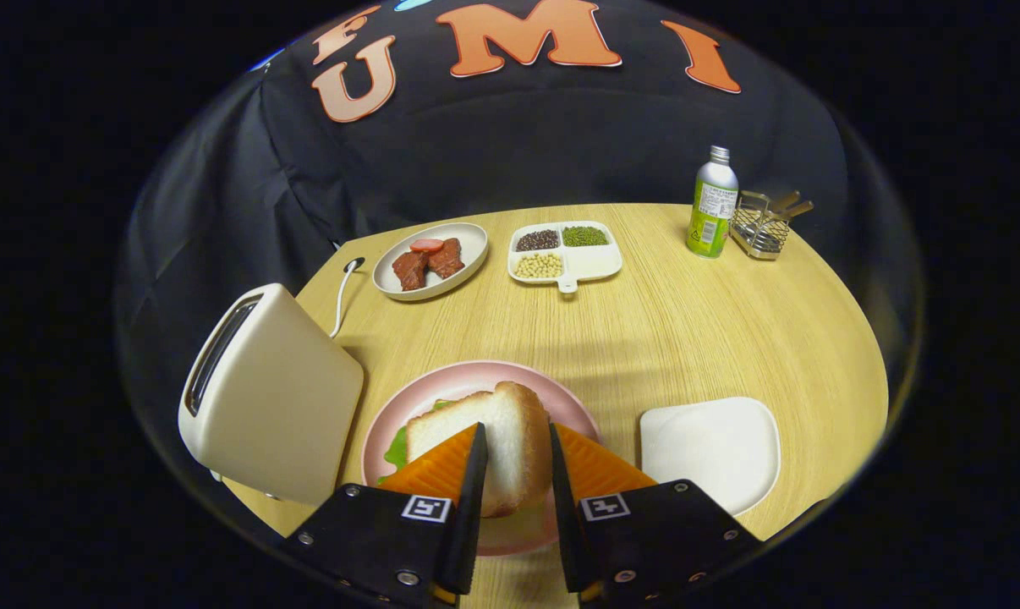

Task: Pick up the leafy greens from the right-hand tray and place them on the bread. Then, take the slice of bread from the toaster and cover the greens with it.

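Fingers (514,452) closed on a bread slice (510,440), one finger pressing each flat side; slice held on edge, upright, between them. It hangs over the pink plate (425,393). Greens (397,447) lie on the plate beneath, peeking out past the left finger, partly hidden. Toaster (273,397) stands just left of the plate. White tray (713,444) sits right of the plate. All on the desk (688,330).
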Demonstrator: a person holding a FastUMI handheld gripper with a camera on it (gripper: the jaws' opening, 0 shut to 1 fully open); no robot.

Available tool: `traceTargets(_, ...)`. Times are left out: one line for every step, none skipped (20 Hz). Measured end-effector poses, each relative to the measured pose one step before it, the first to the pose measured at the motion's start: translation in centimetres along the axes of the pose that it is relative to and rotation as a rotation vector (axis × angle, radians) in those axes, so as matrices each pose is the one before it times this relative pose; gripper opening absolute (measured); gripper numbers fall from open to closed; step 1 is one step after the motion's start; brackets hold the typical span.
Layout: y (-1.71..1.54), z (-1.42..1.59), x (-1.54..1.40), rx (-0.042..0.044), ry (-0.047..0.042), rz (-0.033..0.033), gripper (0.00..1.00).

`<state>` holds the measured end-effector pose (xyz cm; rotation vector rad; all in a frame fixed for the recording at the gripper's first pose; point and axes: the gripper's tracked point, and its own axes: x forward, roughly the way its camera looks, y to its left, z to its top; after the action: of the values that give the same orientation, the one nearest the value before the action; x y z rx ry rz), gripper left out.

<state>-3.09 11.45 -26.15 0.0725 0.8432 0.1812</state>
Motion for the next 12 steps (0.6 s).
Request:
traceTargets(-0.337,-0.195,-0.022,-0.00059,0.01199,-0.00365,0.44)
traceTargets(-0.210,-0.073,0.037,-0.00356,0.00282,-0.00252,0.45)
traceTargets(-0.319,0.033,0.058,-0.00914,-0.00079,-0.00425,0.48)
traceTargets(-0.312,-0.086,-0.025,-0.01444,0.00321,-0.00722,0.50)
traceTargets(-0.366,-0.097,-0.087,-0.01870,0.00153,-0.01027,0.53)
traceTargets(-0.253,-0.156,-0.195,-0.01126,0.00500,0.00084,0.54)
traceTargets(-0.312,0.155,-0.280,-0.00002,-0.00028,0.00321,0.54)
traceTargets(-0.323,0.162,-0.264,0.00256,-0.00421,-0.00230,0.53)
traceTargets(-0.606,0.314,-0.363,0.00099,-0.00476,-0.00519,0.53)
traceTargets(-0.658,0.368,-0.435,0.00019,-0.00852,-0.00516,0.53)
traceTargets(-0.696,0.475,-0.333,-0.00167,-0.00979,-0.00752,0.54)
traceTargets(-0.909,0.719,-0.705,-0.00178,-0.01571,-0.00946,0.55)
